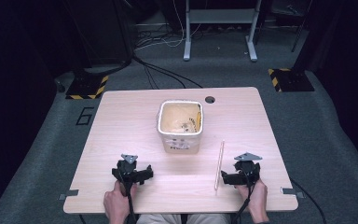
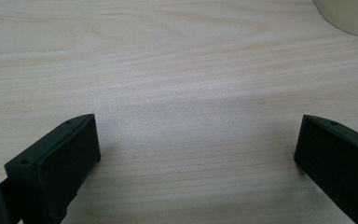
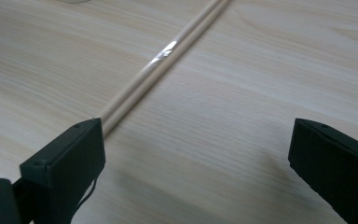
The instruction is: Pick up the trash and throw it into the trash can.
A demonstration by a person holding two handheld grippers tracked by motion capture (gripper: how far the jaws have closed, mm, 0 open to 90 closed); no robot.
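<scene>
A white square tub [image 1: 180, 125] stands at the middle of the table, with a yellowish inside and some small bits at its bottom. A pair of pale wooden chopsticks [image 1: 219, 164] lies on the table to its right, running towards the front edge. My right gripper [image 1: 240, 175] rests on the table just right of the chopsticks' near end, open and holding nothing; in the right gripper view the chopsticks [image 3: 161, 64] run past the left jaw. My left gripper [image 1: 131, 173] sits open at the front left over bare wood. The tub's corner [image 2: 349, 16] shows at top right of the left gripper view.
The wooden table [image 1: 121, 121] has a round cable hole [image 1: 209, 99] behind the tub. Beyond it on the grey floor are cables, a metal stand's legs [image 1: 219, 32] and two black-and-yellow striped bases [image 1: 87, 87]. A person's hands hold both grippers at the front edge.
</scene>
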